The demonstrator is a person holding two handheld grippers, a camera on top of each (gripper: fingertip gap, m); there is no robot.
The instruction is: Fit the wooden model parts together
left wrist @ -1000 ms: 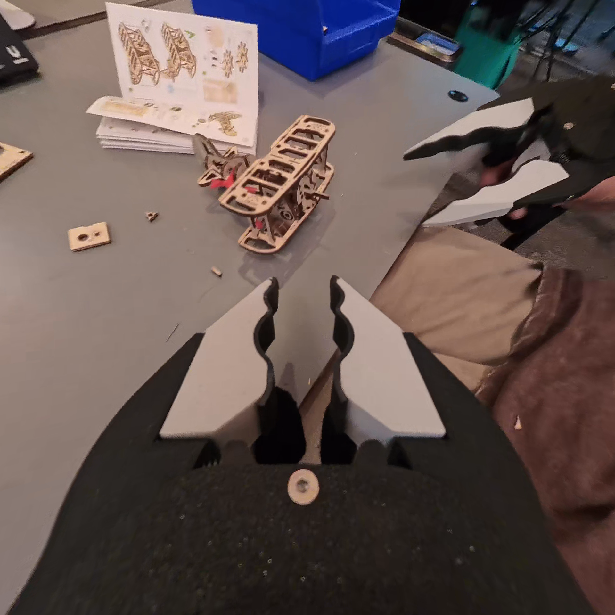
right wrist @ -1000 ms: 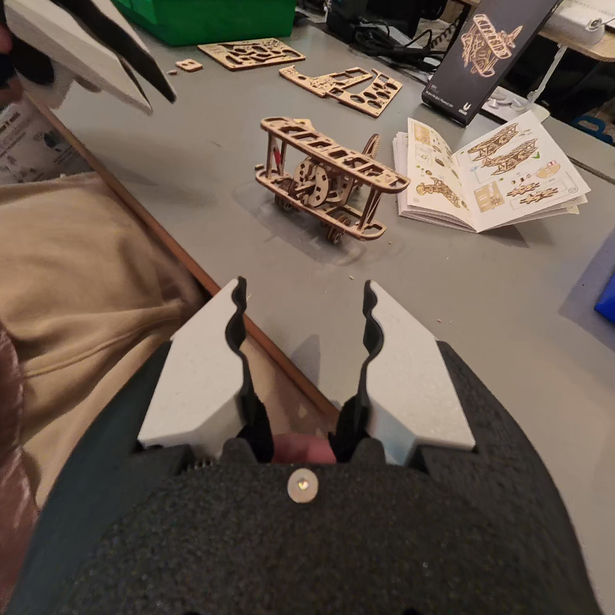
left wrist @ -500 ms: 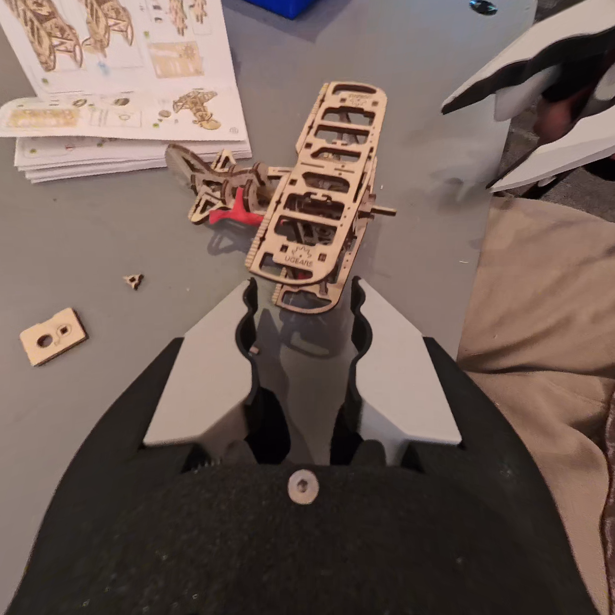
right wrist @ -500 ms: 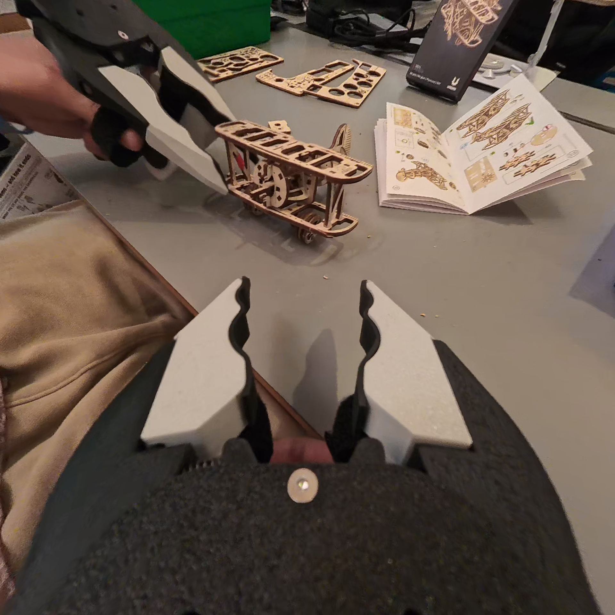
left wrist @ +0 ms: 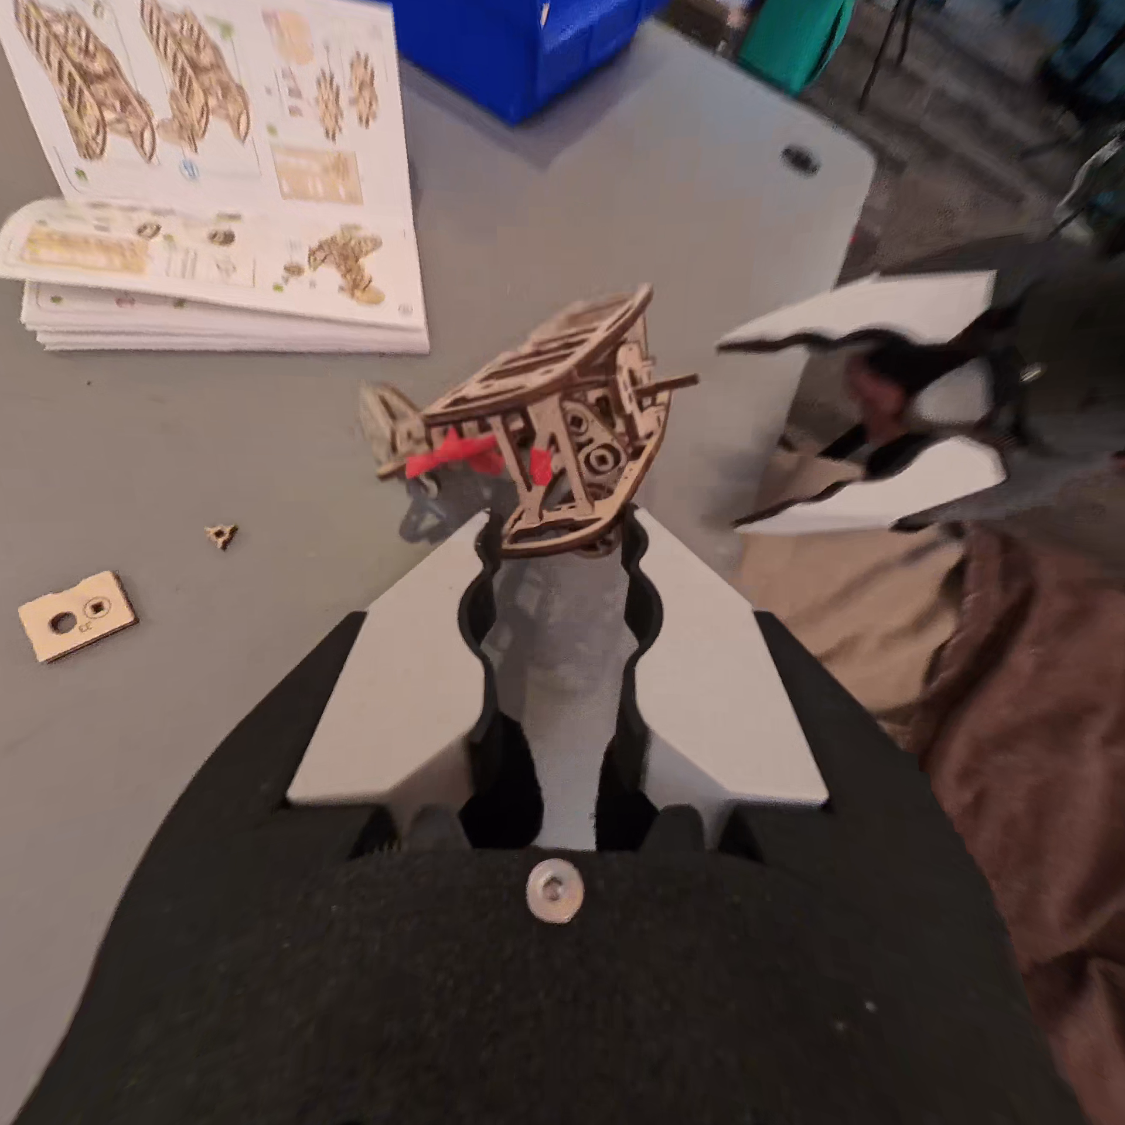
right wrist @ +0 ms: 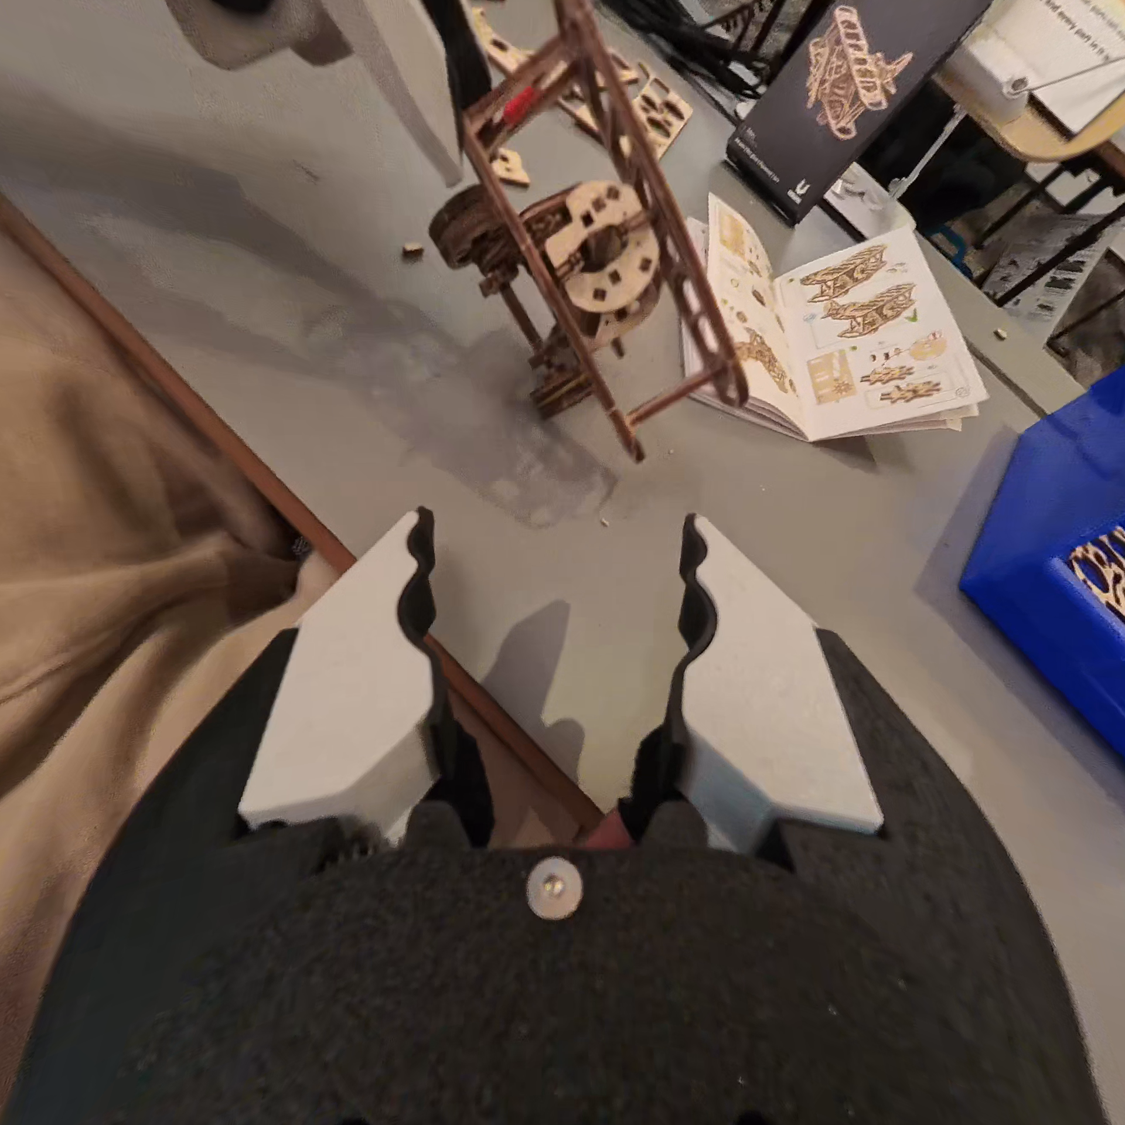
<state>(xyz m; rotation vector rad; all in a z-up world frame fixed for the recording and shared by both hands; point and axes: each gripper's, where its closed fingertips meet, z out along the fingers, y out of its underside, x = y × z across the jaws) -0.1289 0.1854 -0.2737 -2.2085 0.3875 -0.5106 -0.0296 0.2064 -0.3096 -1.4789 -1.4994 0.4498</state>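
Observation:
A wooden biplane model point(left wrist: 548, 426) with red parts hangs tilted above the grey table point(left wrist: 182, 791). My left gripper point(left wrist: 560, 529) is shut on the tip of its lower wing. In the right wrist view the biplane point(right wrist: 596, 268) hangs with its wings near vertical, nose disc towards the camera, and a finger point(right wrist: 396, 91) of the left gripper comes in from the top. My right gripper point(right wrist: 557, 523) is open and empty, low over the table's near edge, well short of the model. It also shows at the right of the left wrist view point(left wrist: 727, 435), jaws apart.
An open instruction booklet point(left wrist: 213, 182) lies behind the model. A blue bin point(right wrist: 1065, 548) stands at the right. A small drilled wooden plate point(left wrist: 76, 615) and a tiny scrap point(left wrist: 220, 534) lie at the left. Punched wooden sheets point(right wrist: 657, 109) and a black box point(right wrist: 840, 103) stand farther back. A person's lap point(right wrist: 122, 487) borders the table edge. My right fingertips sit around 12 cm from my left ones.
My left gripper has moved in, shut on the biplane's wing tip and lifted and tilted the model off the table. The right gripper has stayed open and shifted slightly.

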